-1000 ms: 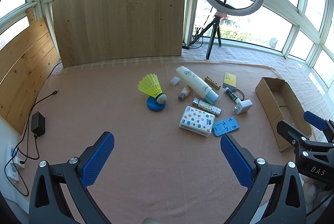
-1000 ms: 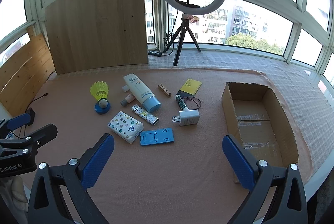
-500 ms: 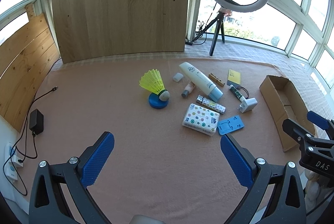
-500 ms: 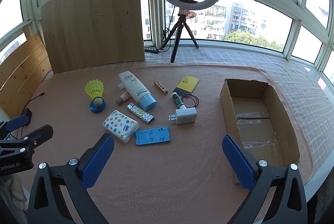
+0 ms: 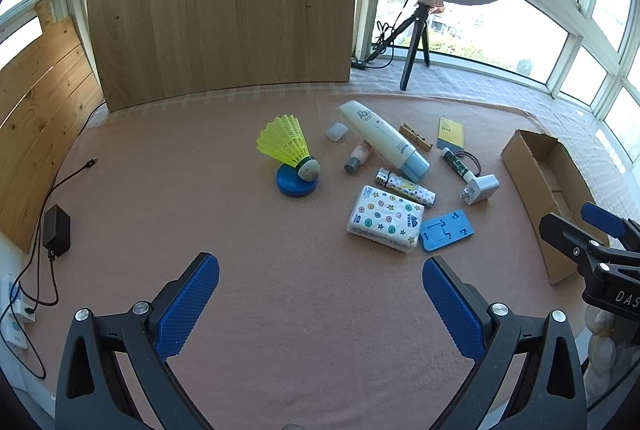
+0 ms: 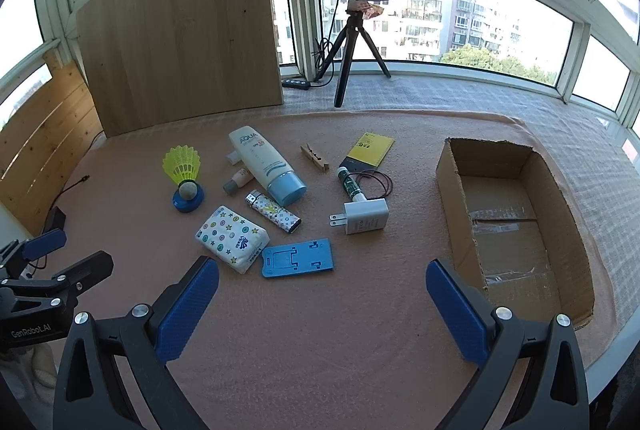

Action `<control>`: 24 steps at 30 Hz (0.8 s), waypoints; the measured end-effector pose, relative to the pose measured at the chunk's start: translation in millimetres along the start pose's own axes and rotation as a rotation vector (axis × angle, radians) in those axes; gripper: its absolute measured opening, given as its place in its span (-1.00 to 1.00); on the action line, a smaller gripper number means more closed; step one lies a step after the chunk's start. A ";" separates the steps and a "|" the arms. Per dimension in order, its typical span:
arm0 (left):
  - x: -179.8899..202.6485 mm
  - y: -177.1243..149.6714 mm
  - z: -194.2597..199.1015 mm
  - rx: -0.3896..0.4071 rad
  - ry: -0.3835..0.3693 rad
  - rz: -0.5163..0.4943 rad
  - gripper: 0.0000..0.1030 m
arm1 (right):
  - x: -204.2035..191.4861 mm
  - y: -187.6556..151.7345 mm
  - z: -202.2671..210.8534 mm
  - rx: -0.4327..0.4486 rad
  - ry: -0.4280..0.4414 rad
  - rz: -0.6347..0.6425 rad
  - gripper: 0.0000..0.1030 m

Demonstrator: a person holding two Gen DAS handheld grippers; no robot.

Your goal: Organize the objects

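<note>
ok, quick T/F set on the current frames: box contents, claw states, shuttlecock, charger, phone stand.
1. The cardboard box is empty. True.
2. The left claw is shut on the tissue pack. False: it is open, holding nothing.
3. The shuttlecock rests with its cork on a blue disc. True.
4. The white charger plug lies inside the box. False: it lies on the cloth, outside it.
5. The right claw is open. True.
6. The blue phone stand stands upright. False: it lies flat.
</note>
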State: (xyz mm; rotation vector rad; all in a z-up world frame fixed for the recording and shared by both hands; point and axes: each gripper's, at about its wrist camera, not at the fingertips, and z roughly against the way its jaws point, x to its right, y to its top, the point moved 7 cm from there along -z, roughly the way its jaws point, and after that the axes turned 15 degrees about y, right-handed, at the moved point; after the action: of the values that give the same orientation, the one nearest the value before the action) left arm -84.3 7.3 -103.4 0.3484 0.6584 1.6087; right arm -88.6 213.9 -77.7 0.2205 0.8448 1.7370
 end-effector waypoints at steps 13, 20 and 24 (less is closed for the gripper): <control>20.8 -4.5 -38.0 -0.054 -0.031 0.000 0.99 | 1.1 13.4 -58.9 -0.094 0.180 -0.038 0.72; 32.7 -6.8 -56.0 -0.102 -0.076 0.023 0.87 | -6.1 15.1 -100.0 -0.202 0.294 -0.056 0.35; 43.7 -11.2 -69.7 -0.143 -0.098 0.033 0.83 | -12.6 16.6 -123.6 -0.265 0.348 -0.054 0.35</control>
State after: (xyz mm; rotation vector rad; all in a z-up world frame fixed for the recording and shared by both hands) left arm -122.3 35.6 -171.6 0.3320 0.4616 1.6494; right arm -164.0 148.4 -153.4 -0.2869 0.8470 1.8419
